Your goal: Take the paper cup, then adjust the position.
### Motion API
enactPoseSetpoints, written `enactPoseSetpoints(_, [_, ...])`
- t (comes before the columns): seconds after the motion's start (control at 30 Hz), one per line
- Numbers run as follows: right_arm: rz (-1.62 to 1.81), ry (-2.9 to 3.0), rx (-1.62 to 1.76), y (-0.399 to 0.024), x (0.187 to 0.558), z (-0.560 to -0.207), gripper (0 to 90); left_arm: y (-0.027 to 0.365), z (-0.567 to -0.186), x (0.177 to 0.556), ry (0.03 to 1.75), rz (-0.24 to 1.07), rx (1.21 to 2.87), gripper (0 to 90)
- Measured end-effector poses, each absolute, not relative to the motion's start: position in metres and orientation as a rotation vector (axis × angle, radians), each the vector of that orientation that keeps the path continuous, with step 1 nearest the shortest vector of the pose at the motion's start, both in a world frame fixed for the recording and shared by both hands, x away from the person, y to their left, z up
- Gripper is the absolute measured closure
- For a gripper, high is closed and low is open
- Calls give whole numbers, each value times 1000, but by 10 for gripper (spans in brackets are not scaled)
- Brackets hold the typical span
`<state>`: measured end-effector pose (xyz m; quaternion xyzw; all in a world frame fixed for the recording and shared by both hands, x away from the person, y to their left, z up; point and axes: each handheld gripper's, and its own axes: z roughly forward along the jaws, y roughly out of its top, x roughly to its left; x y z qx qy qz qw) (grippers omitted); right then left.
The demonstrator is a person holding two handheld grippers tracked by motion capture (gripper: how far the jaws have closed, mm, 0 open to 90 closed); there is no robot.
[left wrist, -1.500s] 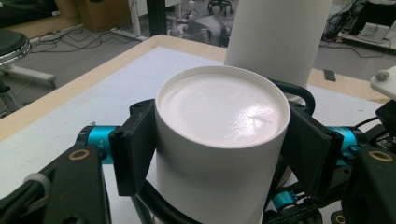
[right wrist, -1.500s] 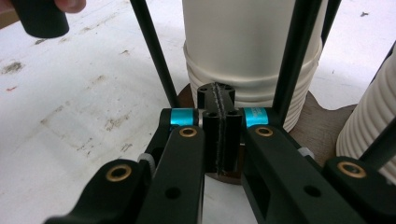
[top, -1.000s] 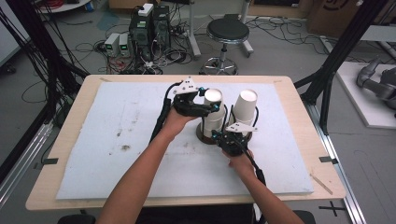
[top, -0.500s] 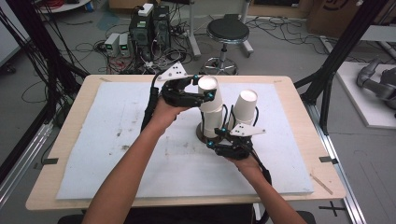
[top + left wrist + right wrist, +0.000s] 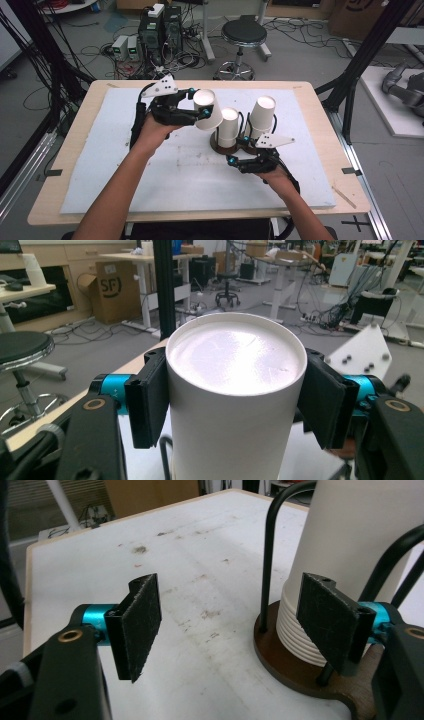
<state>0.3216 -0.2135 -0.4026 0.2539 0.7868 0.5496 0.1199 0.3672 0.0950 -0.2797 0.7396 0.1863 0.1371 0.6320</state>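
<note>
Now that the left tongs (image 5: 199, 102) have lifted one white paper cup (image 5: 207, 110) off the stack (image 5: 228, 127) (tilted above the counter (image 5: 165, 165)), clamped at its base, the right tongs (image 5: 239, 152) have just been opening, empty, beside the holder (image 5: 295, 672), so separation looks complete.

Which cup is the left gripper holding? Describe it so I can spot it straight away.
On the white mat, find the brown cup stand near the middle. Two white cup stacks stand there upside down; the held cup is up and to the left of them, clamped in the left gripper. It alone is tilted and lifted off the stacks.
</note>
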Motion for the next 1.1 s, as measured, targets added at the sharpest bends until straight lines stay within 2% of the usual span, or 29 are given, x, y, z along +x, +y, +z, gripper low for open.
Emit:
enactPoseSetpoints(0.3, [1584,2321,675,-221,323,-399,212,119,-301,351,454,299,1714,349])
enactPoseSetpoints(0.63, [1585,2321,652,-219,325,-398,212,123,-325,345,456,278,1755,350])
enactPoseSetpoints(0.73, [1567,2364,611,-217,324,-397,246,124,-328,344,461,275,1759,350])
enactPoseSetpoints(0.83, [1593,2399,573,-214,323,-396,208,124,-333,344,471,269,1759,352])
enactPoseSetpoints(1.1, [1692,2361,533,-212,321,-391,209,125,-344,339,462,250,1761,353])
